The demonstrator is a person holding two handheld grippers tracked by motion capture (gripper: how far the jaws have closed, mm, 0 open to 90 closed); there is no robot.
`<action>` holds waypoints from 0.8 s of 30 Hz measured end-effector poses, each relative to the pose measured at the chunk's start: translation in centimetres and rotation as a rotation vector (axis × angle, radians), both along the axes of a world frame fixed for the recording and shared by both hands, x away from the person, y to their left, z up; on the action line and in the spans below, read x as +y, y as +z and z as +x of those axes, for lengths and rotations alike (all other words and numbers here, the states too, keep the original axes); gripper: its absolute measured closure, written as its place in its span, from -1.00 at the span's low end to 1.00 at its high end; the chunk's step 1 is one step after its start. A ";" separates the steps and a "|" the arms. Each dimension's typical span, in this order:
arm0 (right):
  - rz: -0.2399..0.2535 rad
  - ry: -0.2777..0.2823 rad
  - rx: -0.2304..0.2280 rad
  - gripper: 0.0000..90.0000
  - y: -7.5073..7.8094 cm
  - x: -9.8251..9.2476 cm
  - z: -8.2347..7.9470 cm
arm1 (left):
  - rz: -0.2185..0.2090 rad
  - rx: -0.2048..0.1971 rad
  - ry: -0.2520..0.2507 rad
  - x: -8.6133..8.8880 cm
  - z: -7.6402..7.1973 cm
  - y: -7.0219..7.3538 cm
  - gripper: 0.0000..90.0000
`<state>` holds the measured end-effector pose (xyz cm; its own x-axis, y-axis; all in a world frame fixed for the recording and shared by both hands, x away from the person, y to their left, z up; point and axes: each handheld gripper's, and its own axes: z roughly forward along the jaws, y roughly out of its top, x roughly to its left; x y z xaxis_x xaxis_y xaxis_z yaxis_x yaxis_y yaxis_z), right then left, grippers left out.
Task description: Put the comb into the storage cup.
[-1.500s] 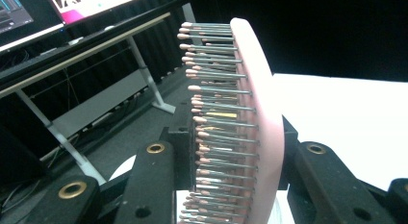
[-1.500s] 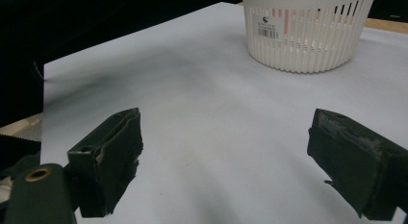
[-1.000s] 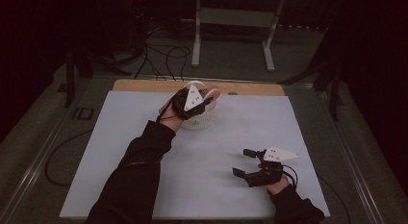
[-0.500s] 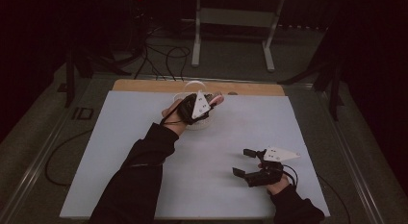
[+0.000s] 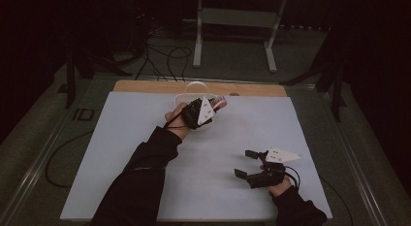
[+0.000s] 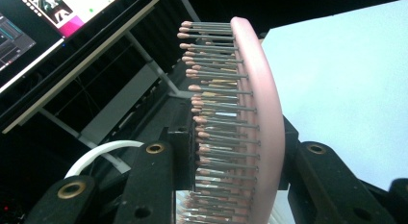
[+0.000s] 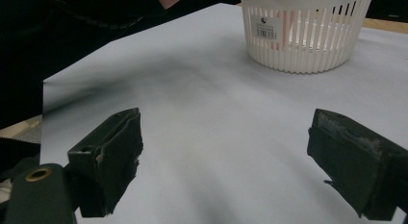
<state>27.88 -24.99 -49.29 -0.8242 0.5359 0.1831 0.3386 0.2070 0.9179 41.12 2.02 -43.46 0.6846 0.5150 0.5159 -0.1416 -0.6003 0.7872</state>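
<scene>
My left gripper is held above the white slatted basket at the far middle of the table and is shut on a pink hairbrush. In the left gripper view the hairbrush stands on edge between the jaws, its pink-tipped bristles pointing left, with the basket's white handle below. Near the front right, my right gripper rests low over the table, open, with nothing between its jaws. In the right gripper view that gripper faces the basket across bare table.
The pale sheet covers the table, with a wooden strip along the far edge. Beyond the table are cables on the floor and a metal stand. A monitor shows at the upper left of the left gripper view.
The left hand has shifted slightly right and nearer over the basket, turning the held brush. The right gripper has stayed where it was.
</scene>
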 end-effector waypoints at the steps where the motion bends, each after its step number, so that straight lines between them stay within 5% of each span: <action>1: -0.001 0.000 0.001 -0.74 0.0 0.0 0.0 | -0.002 0.000 0.001 0.0 0.0 0.0 0.45; 13: 0.000 0.000 0.006 -0.74 0.0 0.0 0.0 | 0.034 0.009 0.012 -0.2 -0.1 0.1 0.39; 24: 0.004 -0.009 0.008 -0.71 -0.1 -0.1 0.1 | 0.080 0.013 0.021 -0.4 0.0 0.3 0.02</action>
